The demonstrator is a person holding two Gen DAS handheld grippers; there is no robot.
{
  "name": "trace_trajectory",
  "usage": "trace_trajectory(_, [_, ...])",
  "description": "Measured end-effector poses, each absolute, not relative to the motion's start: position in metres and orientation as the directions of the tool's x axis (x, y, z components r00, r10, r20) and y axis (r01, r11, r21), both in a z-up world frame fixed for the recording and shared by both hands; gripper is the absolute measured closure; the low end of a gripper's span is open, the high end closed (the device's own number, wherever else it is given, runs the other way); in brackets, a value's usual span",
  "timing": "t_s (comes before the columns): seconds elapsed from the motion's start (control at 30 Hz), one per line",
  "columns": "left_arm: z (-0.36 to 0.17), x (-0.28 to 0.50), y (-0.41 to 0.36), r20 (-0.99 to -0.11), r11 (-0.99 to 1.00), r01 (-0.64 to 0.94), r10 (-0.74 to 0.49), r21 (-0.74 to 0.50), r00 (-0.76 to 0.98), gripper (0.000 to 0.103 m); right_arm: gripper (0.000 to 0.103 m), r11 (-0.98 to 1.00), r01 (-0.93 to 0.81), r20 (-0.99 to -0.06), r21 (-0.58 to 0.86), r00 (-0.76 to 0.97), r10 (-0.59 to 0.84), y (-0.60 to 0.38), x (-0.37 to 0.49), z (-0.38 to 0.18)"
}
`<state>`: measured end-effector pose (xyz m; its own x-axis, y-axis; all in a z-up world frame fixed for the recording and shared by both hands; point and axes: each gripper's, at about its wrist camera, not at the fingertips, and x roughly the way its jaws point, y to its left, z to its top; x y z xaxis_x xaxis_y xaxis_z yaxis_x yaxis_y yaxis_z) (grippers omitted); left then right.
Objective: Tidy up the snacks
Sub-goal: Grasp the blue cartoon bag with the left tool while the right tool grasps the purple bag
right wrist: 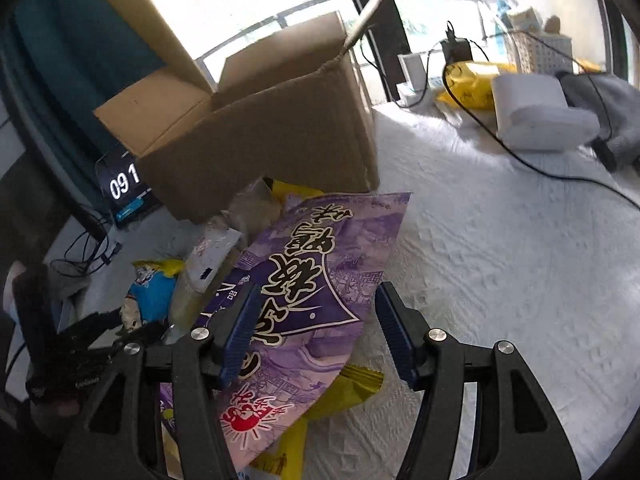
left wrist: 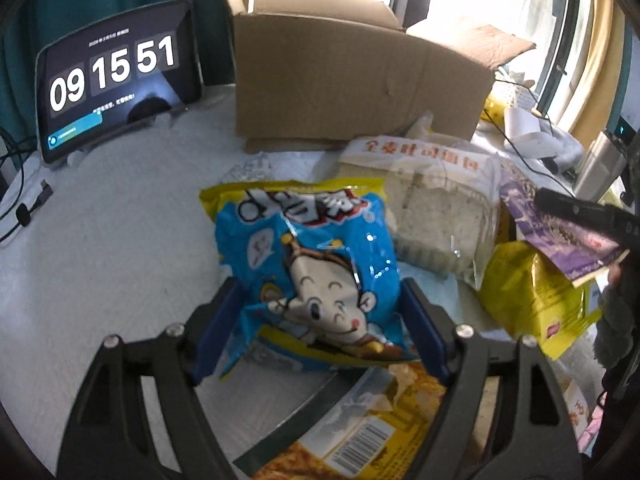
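White textured cloth covers the table (right wrist: 500, 248), with an open cardboard box (left wrist: 352, 76) at the back and a tablet clock (left wrist: 116, 80) to its left. Both hands look to be in the picking-up step. The left gripper (left wrist: 320, 320) straddles the blue snack bag (left wrist: 308, 264), its pads at the bag's sides — pressing or only brushing, I cannot tell. The right gripper (right wrist: 316, 332) stands parted over the purple snack bag (right wrist: 316, 280), left pad touching, right pad clear. Next, each must close and lift toward the box. Bare cloth lies left and right; the bread pack (left wrist: 436, 208) and yellow packet (left wrist: 532, 292) crowd the middle.
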<state>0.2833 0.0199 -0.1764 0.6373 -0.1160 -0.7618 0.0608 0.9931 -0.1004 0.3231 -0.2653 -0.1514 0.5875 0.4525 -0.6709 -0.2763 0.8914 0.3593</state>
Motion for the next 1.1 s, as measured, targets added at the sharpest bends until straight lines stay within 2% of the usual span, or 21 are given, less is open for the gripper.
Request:
trace_trajectory(0.03, [-0.176,0.282,0.019,-0.76,0.994,0.062,-0.11,-0.092,0.641,0.03,0.045,0.895,-0.274,-0.668,0.353,0.596,0.446,-0.265,0.322,-0.151])
trace_trajectory(0.1, [-0.176,0.28,0.019,-0.758,0.994,0.063,-0.109,-0.089,0.643,0.035,0.057,0.912,-0.27,-0.662,0.31,0.627,0.41,-0.262,0.318,-0.145])
trace_trajectory(0.13, [-0.175,0.279,0.019,-0.757,0.994,0.065,-0.108,-0.086,0.645,0.036,0.059,0.916,-0.267,-0.66,0.299,0.635,0.4,-0.262,0.317,-0.143])
trace_trajectory(0.17, [-0.175,0.279,0.019,-0.756,0.994,0.067,-0.107,-0.083,0.646,0.036,0.065,0.919,-0.266,-0.653,0.292,0.646,0.395,-0.263,0.316,-0.14])
trace_trajectory(0.27, [-0.174,0.278,0.018,-0.754,0.993,0.072,-0.115,-0.089,0.647,0.037,0.075,0.918,-0.282,-0.622,0.278,0.675,0.396,-0.263,0.31,-0.127])
trace_trajectory(0.4, [-0.171,0.276,0.015,-0.747,0.991,0.091,-0.131,-0.095,0.652,0.037,0.075,0.894,-0.327,-0.602,0.308,0.66,0.449,-0.262,0.307,-0.119])
trace_trajectory(0.53, [-0.165,0.273,0.015,-0.733,0.99,0.104,-0.142,-0.097,0.666,0.037,0.075,0.888,-0.312,-0.636,0.337,0.62,0.46,-0.259,0.316,-0.128])
trace_trajectory(0.6, [-0.165,0.272,0.016,-0.731,0.99,0.104,-0.143,-0.099,0.667,0.037,0.061,0.889,-0.276,-0.675,0.365,0.579,0.457,-0.257,0.325,-0.138])
trace_trajectory(0.63, [-0.166,0.273,0.017,-0.733,0.99,0.104,-0.143,-0.098,0.666,0.037,0.059,0.884,-0.259,-0.687,0.39,0.557,0.466,-0.258,0.329,-0.144])
trace_trajectory(0.77, [-0.171,0.273,0.018,-0.743,0.989,0.102,-0.147,-0.105,0.653,0.037,0.058,0.838,-0.23,-0.68,0.495,0.498,0.538,-0.259,0.338,-0.158])
trace_trajectory(0.83, [-0.171,0.271,0.017,-0.745,0.989,0.101,-0.149,-0.109,0.651,0.037,0.066,0.845,-0.271,-0.666,0.461,0.524,0.531,-0.251,0.334,-0.151])
trace_trajectory(0.9, [-0.168,0.27,0.018,-0.741,0.989,0.102,-0.151,-0.111,0.654,0.037,0.08,0.86,-0.298,-0.669,0.414,0.541,0.51,-0.244,0.33,-0.146])
trace_trajectory(1.1, [-0.145,0.264,0.026,-0.709,0.991,0.08,-0.133,-0.108,0.693,0.037,0.093,0.877,-0.336,-0.63,0.345,0.609,0.481,-0.246,0.317,-0.12])
